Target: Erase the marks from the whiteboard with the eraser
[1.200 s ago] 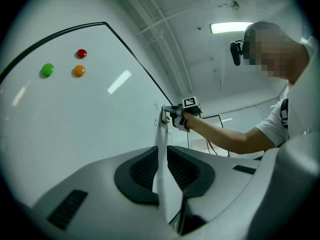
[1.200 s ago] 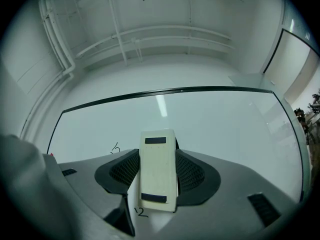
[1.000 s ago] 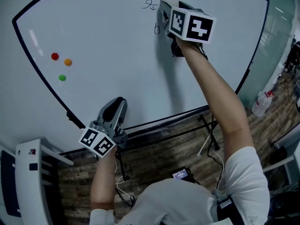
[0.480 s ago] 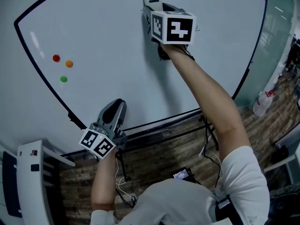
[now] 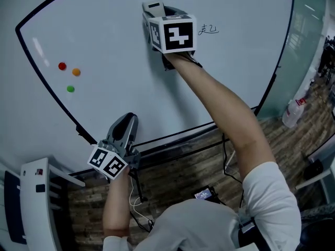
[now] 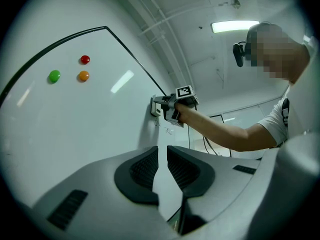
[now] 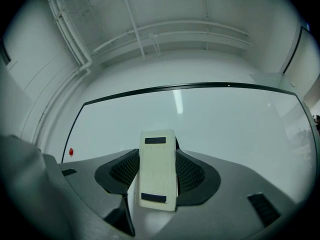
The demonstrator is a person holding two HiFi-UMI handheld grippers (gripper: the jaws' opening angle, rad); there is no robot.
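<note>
The whiteboard (image 5: 115, 46) fills the head view. My right gripper (image 5: 157, 15) is high at its middle, shut on a pale rectangular eraser (image 5: 153, 7) that lies against the board. Small handwritten marks (image 5: 208, 29) show just right of that gripper. In the right gripper view the eraser (image 7: 157, 170) stands upright between the jaws of the right gripper (image 7: 157, 186). My left gripper (image 5: 126, 123) hangs by the board's lower edge, shut and holding nothing. From the left gripper view (image 6: 161, 170) I see the right gripper (image 6: 167, 106) and faint marks (image 6: 167, 130) below it.
Red (image 5: 62, 66), orange (image 5: 76, 72) and green (image 5: 70, 89) magnets stick to the board's left part. A white cabinet (image 5: 36, 203) stands at lower left. The board's stand legs, cables and a small device (image 5: 203, 194) are on the wooden floor; a bottle (image 5: 292, 114) stands at right.
My right gripper has slid left across the board with the eraser. The marks seen to its left earlier no longer show; marks to its right came into view. The left gripper stayed put.
</note>
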